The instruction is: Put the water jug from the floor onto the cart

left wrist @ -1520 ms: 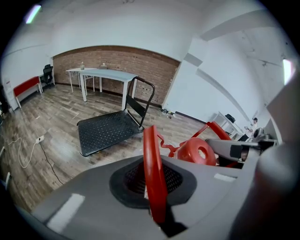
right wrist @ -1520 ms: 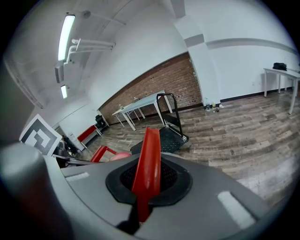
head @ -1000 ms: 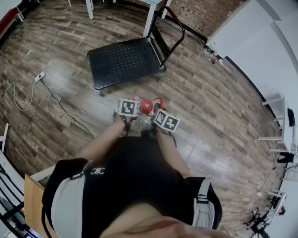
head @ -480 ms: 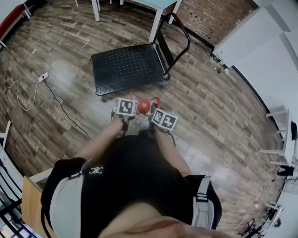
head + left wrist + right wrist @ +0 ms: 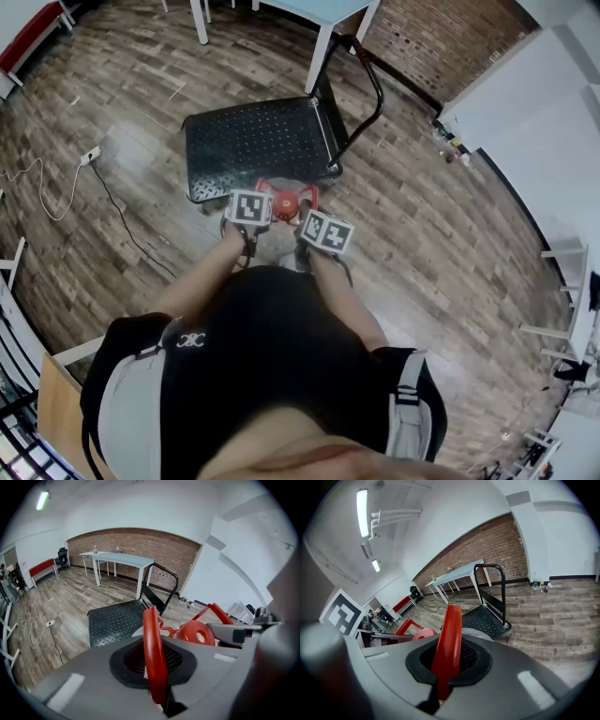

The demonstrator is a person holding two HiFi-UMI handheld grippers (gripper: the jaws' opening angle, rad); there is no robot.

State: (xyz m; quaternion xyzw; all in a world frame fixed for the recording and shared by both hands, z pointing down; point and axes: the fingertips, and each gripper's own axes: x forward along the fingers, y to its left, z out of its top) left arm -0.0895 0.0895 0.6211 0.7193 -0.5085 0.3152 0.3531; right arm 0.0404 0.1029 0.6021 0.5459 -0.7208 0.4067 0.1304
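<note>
The water jug hangs off the floor, its red cap (image 5: 286, 200) and red carrying handles showing between my two grippers. My left gripper (image 5: 260, 199) is shut on the left red handle (image 5: 152, 658). My right gripper (image 5: 309, 208) is shut on the right red handle (image 5: 447, 648). The cap (image 5: 196, 632) sits between the two handles, and the clear jug body (image 5: 277, 246) is mostly hidden below the marker cubes. The black perforated cart (image 5: 253, 141) lies just ahead of the jug, its upright push handle (image 5: 361, 75) at the far right side.
A white table (image 5: 319, 9) stands beyond the cart by the brick wall. A power strip with white cable (image 5: 91, 155) lies on the wood floor at left. Small bottles (image 5: 450, 141) stand by the white wall at right, white racks (image 5: 562, 281) further right.
Both grippers have carried the jug forward across the floor. The jug now hangs right at the cart's near edge, where a second ago a strip of floor lay between them.
</note>
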